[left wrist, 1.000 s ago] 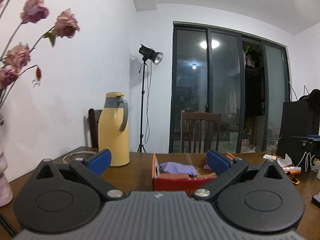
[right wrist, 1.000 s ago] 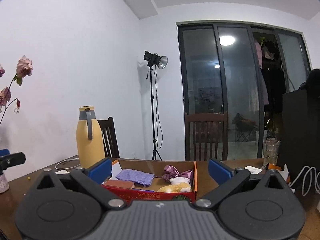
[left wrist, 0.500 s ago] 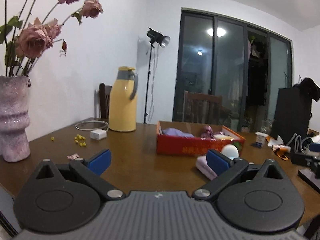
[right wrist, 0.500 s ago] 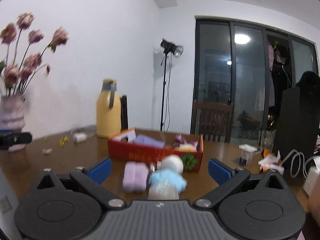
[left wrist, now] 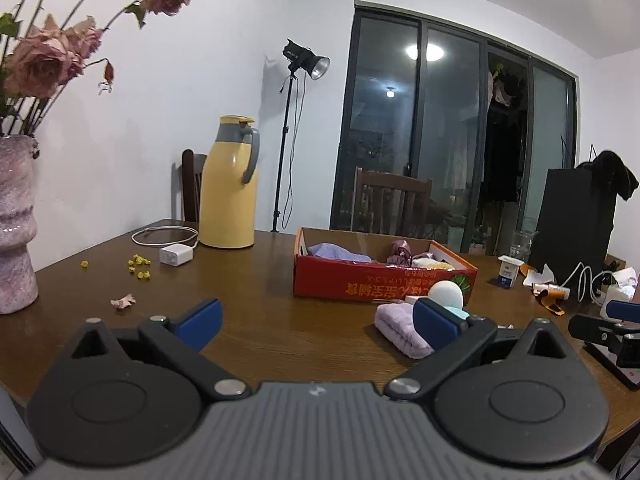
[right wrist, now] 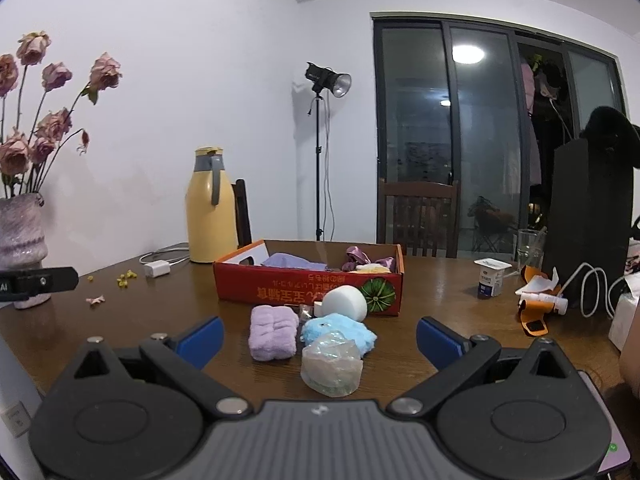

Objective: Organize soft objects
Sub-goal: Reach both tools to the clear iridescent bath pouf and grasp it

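Bare brown wooden tabletop (right wrist: 404, 354) is lying open ahead; the crinkled clear plastic bag (right wrist: 331, 364) and folded lilac towel (right wrist: 273, 332) are blocking the red cardboard box (right wrist: 308, 286).

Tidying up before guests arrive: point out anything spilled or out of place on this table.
Small yellow bits and a fallen pink petal are scattered on the table near the vase. A torn orange wrapper lies beside the white cable. Both claws are open and empty.
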Tool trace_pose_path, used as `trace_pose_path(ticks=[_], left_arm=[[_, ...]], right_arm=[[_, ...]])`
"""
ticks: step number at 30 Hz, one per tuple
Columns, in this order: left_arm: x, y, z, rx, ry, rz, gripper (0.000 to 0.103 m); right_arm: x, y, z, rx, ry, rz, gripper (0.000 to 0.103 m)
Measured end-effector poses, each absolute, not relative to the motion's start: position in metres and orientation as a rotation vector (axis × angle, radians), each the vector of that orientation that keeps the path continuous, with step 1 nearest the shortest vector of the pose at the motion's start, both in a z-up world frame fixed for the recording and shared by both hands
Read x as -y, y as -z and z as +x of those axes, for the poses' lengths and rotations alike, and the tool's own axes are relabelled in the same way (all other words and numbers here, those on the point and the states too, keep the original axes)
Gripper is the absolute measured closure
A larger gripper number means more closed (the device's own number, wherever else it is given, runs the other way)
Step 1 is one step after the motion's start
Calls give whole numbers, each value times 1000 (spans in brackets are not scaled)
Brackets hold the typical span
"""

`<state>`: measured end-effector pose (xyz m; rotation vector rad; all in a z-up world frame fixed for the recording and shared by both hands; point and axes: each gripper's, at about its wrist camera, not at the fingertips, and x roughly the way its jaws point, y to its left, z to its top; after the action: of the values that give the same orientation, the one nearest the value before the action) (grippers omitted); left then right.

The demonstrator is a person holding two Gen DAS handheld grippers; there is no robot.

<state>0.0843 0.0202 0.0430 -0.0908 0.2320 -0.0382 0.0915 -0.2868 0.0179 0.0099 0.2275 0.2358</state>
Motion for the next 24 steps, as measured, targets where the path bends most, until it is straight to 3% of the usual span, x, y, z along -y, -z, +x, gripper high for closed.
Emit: trace_pose_path(ticks=[14, 17, 24], left_arm=[[40, -28, 184, -346, 172, -62, 0], [53, -20, 203, -378, 192, -68, 0], [70, 5, 234, -466, 227, -61, 0]], right_arm=[[302, -2, 196, -347, -240, 102, 19], [305, 1, 220, -383, -248, 118, 30], [308, 19, 246, -487, -343, 178, 34]])
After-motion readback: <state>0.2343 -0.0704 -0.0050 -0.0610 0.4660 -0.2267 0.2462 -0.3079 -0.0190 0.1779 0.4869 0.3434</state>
